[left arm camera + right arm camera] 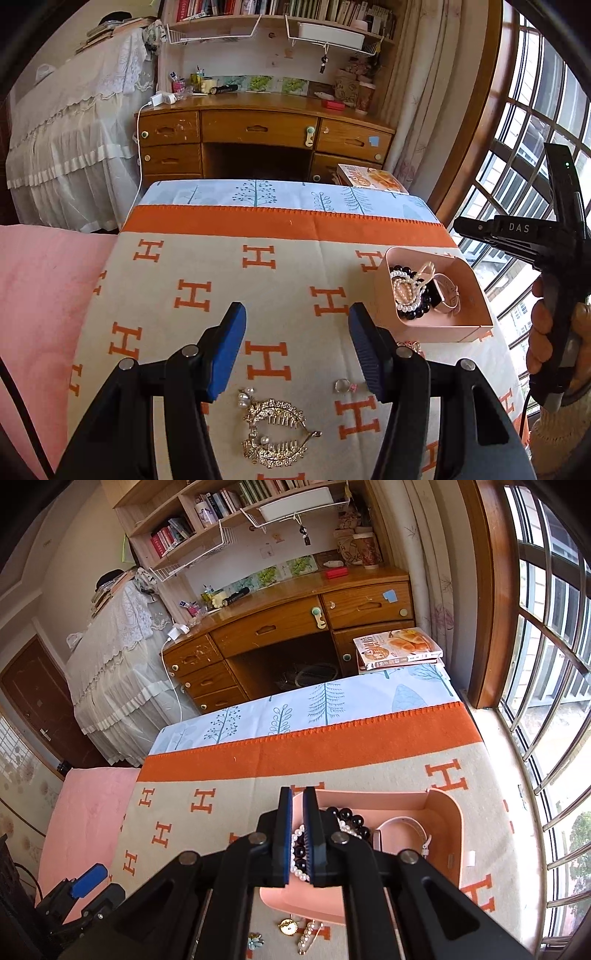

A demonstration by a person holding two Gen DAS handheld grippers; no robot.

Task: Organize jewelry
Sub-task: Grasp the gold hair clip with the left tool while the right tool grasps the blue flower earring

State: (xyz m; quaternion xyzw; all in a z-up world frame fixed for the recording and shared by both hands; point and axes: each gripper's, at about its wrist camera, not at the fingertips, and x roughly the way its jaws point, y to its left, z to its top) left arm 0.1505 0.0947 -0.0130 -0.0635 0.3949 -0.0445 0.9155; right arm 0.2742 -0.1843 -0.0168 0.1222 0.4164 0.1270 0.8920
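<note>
Jewelry is split: part already in the pink box (439, 325), part loose on the H-pattern blanket (221, 280).

Left gripper (295, 347) hangs above the blanket, jaws wide, nothing between them. Gold hair comb (275, 434) lies flat just below the fingertips, around 6 o'clock in the left view; pearl earring (244, 397) at its 11 o'clock, small clear-stone piece (341, 386) by the right pad.

Right gripper (297, 834) is over the box, jaws narrow, with a slim gap. Pearl bracelet (299, 867) and black bead bracelet (354, 821) show through the gap; I can't tell if the pads pinch anything.

My take: the comb is next. Go straight down, jaws across its narrow middle, pads clear of the earring, and close slowly since the teeth could snag the blanket. Carry toward 2 o'clock and release low inside the box.

View differences: only the left view shows the comb, plus the watch (445, 293) lying in the box. Only the right view shows the gold brooch (289, 927), pearl pin (307, 938) and blue flower piece (254, 941) at the box's near edge, 6 o'clock.
</note>
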